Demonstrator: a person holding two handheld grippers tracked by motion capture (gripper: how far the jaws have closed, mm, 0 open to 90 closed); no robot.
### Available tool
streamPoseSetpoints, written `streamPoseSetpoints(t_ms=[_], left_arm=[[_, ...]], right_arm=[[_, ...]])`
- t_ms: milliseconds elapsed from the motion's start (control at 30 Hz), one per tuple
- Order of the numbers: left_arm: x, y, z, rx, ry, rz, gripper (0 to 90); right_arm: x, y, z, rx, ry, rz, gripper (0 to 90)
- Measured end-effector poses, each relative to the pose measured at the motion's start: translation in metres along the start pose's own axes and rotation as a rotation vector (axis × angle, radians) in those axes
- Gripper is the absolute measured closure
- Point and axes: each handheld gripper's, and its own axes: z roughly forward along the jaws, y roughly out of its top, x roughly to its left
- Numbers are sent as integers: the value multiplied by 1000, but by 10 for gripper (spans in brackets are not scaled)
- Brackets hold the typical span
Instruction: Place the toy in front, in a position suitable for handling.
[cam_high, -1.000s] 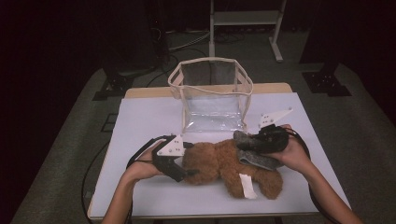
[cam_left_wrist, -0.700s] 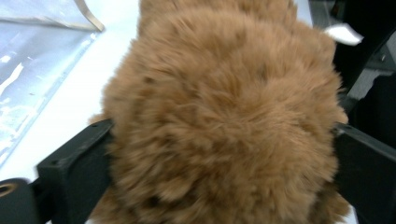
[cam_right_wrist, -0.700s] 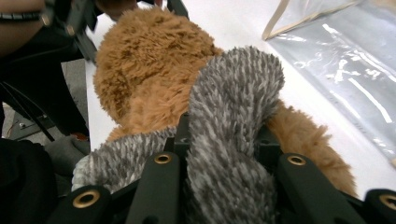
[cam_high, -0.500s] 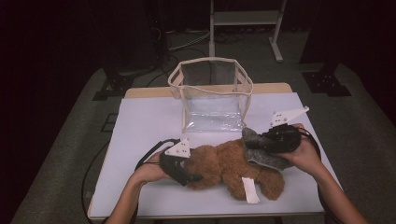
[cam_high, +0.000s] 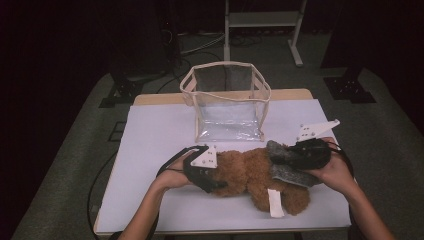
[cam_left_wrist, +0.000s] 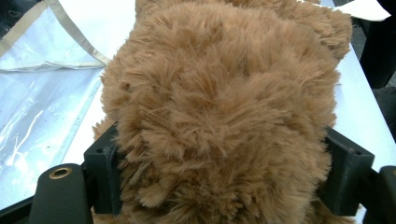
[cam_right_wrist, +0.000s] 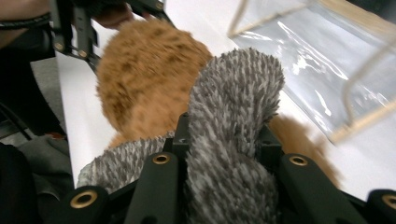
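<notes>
Gripping brown plush toy (cam_high: 250, 172): L claw (cam_high: 212, 182) closing on it, R claw (cam_high: 280, 162) clamps grey ear (cam_right_wrist: 233, 116).

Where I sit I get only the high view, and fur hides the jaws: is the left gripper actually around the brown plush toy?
Observer: Yes. In the left gripper view the brown plush toy bulges between the two jaws of the left gripper, with fur pressed against each. The jaws have just been closing.
Operator: And the right gripper, what does it have?
Observer: In the right gripper view the right gripper pinches a grey furry piece. The piece stands up between its jaws, in front of the brown fur.
</notes>
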Motion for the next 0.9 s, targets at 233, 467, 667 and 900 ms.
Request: streamPoseSetpoints(t_ms=[233, 467, 667, 900], left_arm=[[1, -3, -3, -6, 13, -22, 186], [3, -14, -19, -29, 23, -78, 176], [4, -20, -21, -37, 19, -108, 231], [3, -19, -20, -41, 19, -104, 261]], right_arm=[[27, 33, 58, 36, 59, -121, 679], [27, 30, 54, 39, 33, -141, 680], [18, 17, 32, 18, 4, -83, 679], [32, 33, 54, 34, 44, -128, 681]])
